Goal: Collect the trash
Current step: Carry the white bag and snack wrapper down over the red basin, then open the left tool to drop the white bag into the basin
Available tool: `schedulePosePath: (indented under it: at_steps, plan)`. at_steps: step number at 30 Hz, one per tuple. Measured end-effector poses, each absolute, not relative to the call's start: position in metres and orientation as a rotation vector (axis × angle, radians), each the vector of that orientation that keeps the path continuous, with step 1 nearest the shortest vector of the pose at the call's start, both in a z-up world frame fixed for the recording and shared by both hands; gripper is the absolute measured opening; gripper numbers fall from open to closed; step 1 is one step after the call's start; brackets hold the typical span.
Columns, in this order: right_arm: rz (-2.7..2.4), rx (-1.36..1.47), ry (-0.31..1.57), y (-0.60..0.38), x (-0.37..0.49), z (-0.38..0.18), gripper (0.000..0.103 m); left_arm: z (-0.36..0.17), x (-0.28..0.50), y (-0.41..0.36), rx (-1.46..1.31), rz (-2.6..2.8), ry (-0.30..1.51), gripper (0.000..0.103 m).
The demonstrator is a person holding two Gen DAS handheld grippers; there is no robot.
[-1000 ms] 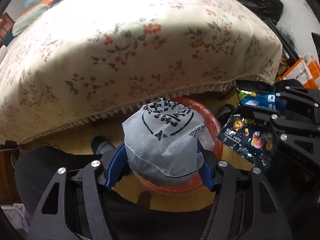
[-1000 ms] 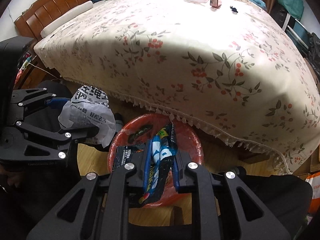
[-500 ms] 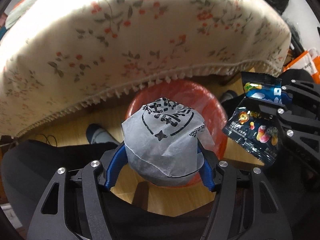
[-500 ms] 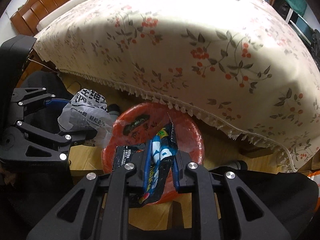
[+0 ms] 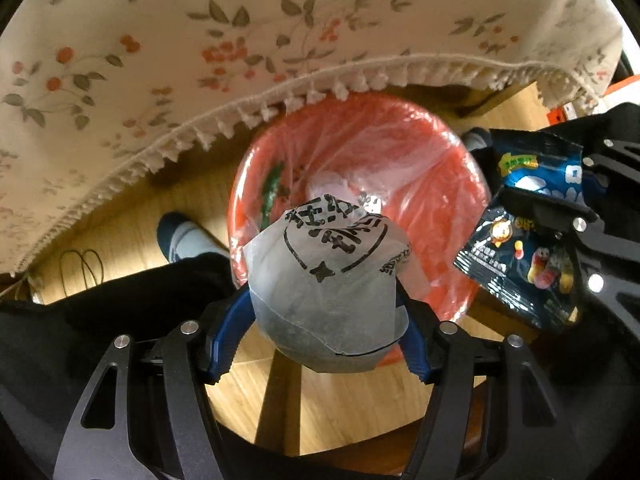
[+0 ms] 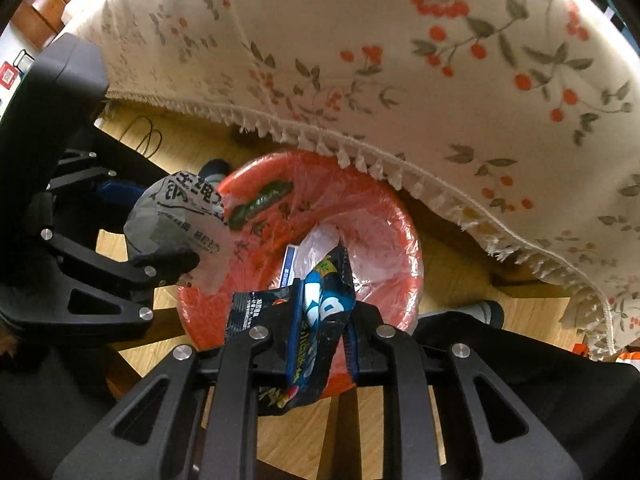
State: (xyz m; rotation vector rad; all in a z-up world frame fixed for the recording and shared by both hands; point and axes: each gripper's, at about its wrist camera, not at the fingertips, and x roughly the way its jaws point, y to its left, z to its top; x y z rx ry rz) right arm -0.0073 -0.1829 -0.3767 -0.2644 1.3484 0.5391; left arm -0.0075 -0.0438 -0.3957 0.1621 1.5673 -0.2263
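Two grippers, both loaded: left gripper (image 5: pixel 324 316) pinches white paper wad (image 5: pixel 326 280) w/ black print; right gripper (image 6: pixel 320 320) clamps dark blue snack bag (image 6: pixel 316 328). Both over near rim of red bin (image 5: pixel 440 152), clear liner, by bedspread (image 5: pixel 240 20) fringe.

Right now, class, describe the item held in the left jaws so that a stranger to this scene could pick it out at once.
Start at the floral bedspread with its tasselled hem; just below it stands a red bin lined with clear plastic. Over the bin's near rim, the left gripper holds a crumpled white paper wrapper. Bold black printed characters set it apart from the glossy dark-blue snack packet beside it.
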Motion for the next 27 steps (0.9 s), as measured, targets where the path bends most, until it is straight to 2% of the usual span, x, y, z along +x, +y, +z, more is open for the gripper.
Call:
schedulePosePath:
  at_steps: [16,23,27]
  plan:
    - [0.541,-0.259,1.396,-0.182,0.001,-0.395,0.018,-0.414,0.001,-0.043,0.148,-0.235,1.620,0.068]
    - [0.543,-0.259,1.406,-0.183,0.001,-0.397,0.018,-0.412,0.002,-0.044,0.152,-0.233,1.613,0.076]
    - [0.544,-0.259,1.412,-0.183,0.001,-0.399,0.018,-0.411,0.001,-0.043,0.146,-0.231,1.609,0.076]
